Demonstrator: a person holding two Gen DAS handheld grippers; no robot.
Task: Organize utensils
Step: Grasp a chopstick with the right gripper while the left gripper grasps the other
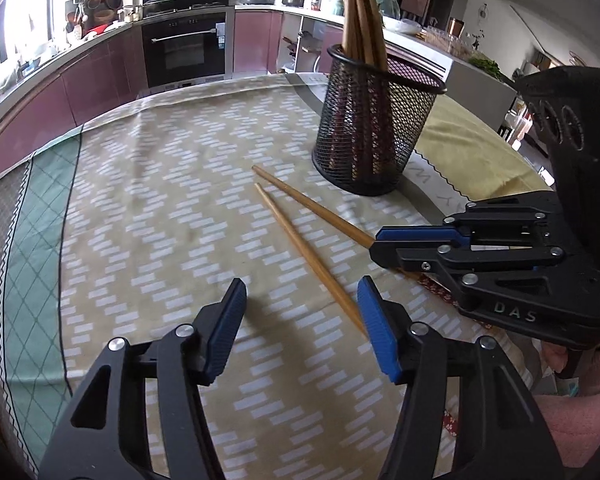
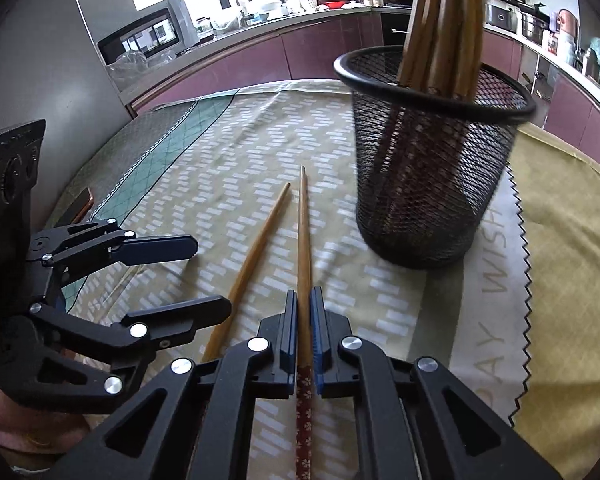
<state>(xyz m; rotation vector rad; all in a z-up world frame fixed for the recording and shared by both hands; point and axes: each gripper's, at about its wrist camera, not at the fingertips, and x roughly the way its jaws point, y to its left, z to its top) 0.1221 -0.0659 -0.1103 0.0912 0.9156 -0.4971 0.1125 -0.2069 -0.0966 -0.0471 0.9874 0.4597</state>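
A patterned beige tablecloth (image 1: pixel 148 184) with a green diamond border covers the table, a kitchen of mauve cabinets (image 1: pixel 100 76) and a built-in oven (image 1: pixel 184 50) behind. The right gripper (image 2: pixel 304 320) pinches one chopstick (image 2: pixel 302 240); the second chopstick (image 1: pixel 300 248) lies loose on the cloth beside it — the left gripper (image 1: pixel 302 312) spread open around its near end. A black mesh holder (image 1: pixel 376 136) full of chopsticks stands just beyond.

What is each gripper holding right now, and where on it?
The right gripper is shut on one chopstick, near its patterned handle end. The left gripper is open and holds nothing; the other chopstick lies on the tablecloth.
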